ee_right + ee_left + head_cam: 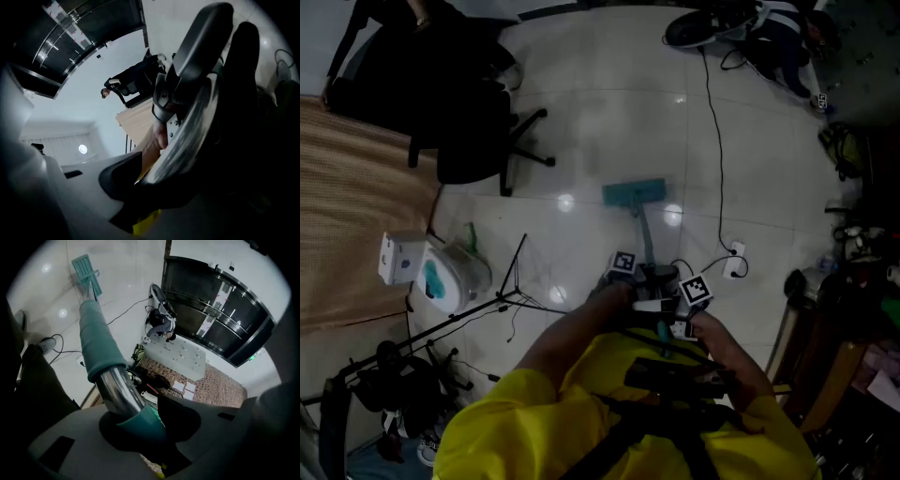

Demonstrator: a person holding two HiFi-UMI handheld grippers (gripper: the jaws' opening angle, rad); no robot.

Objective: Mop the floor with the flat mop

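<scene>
The flat mop's teal head (635, 193) lies flat on the pale tiled floor ahead of me, and its handle (645, 239) slopes back to my hands. My left gripper (637, 279) is shut on the handle. In the left gripper view the chrome pole (119, 390) and its teal sleeve (96, 338) pass between the jaws of the left gripper (136, 420), with the mop head (86, 273) far off. Just behind it, my right gripper (673, 314) also holds the handle. In the right gripper view the silvery pole (187, 136) fills the right gripper (154, 173).
A black office chair (469, 131) stands at the upper left beside a tan surface (347, 206). A white appliance (450, 277) and a tripod stand (502, 300) sit at my left. A cable runs to a power strip (733, 262). Dark furniture (844, 309) lines the right. A person (778, 37) crouches far off.
</scene>
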